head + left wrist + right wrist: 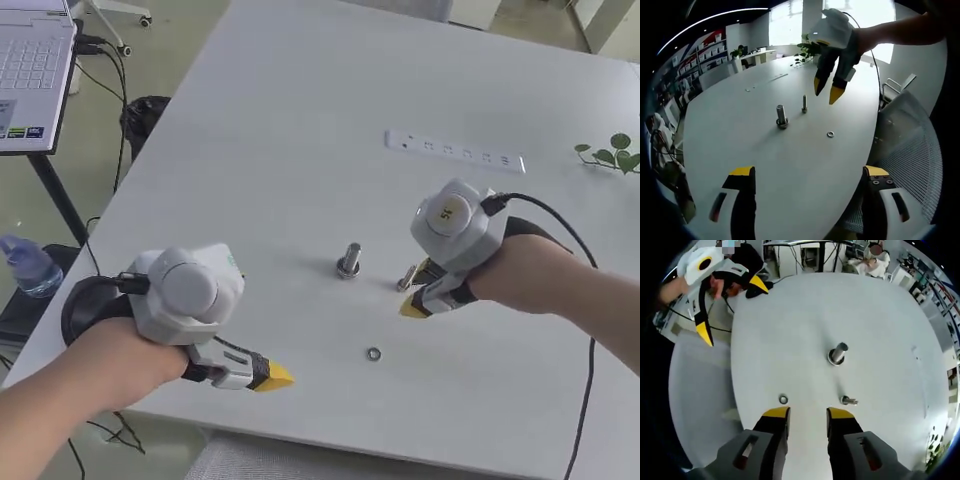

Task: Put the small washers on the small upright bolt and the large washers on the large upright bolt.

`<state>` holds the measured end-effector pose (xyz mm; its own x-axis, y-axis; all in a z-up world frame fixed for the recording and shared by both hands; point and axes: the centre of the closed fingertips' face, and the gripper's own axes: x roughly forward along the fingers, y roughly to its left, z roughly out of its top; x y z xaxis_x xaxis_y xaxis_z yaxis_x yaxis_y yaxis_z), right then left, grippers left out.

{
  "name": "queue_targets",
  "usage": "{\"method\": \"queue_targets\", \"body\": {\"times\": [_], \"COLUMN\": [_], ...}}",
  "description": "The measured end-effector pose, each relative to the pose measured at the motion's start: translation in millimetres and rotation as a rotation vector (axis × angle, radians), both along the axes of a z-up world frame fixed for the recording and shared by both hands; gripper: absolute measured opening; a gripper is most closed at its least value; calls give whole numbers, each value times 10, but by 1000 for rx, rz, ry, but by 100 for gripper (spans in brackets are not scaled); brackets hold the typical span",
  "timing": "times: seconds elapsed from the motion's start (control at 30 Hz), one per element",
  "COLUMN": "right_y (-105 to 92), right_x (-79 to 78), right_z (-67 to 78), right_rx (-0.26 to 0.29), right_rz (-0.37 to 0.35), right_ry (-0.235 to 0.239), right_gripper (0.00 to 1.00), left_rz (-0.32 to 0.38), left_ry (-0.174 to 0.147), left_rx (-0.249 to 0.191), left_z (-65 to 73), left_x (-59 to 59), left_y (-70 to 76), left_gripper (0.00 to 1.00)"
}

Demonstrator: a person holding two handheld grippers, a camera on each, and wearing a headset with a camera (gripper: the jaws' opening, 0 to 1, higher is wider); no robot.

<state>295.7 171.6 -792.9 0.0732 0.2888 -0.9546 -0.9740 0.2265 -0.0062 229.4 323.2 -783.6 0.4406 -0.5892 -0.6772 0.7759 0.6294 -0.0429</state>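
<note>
Left gripper (808, 172) jaws wide, right gripper (807, 413) narrowly parted, both empty; small silver washer (373, 353) toward white worktop's (300, 120) near edge.

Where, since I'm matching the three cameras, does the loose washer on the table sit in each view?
Head view: loose washer lower centre, below the large upright bolt.
Left gripper view: washer right of centre, lower right of that bolt.
Right gripper view: washer low, left of centre, lower left of the bolt.
Shared landmark: the large upright bolt.
</note>
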Motion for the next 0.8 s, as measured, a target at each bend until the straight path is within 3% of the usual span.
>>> {"method": "queue_targets", "body": {"times": [0.33, 0.5, 0.8], "right_y": [12, 30, 53], "right_x": [-208, -244, -340], "right_z": [-127, -105, -198], "right_rx": [-4, -8, 10], "right_rz": [17, 32, 21], "right_ry": [22, 11, 39], "right_gripper": [31, 31, 32], "left_rz": [-2, -2, 3], "left_ry": [15, 16, 10], "left_rx": [8, 7, -1], "left_z": [-55, -60, -33], "left_x": [-50, -46, -5], "left_y": [23, 15, -14], "left_gripper": [86, 86, 86]}}
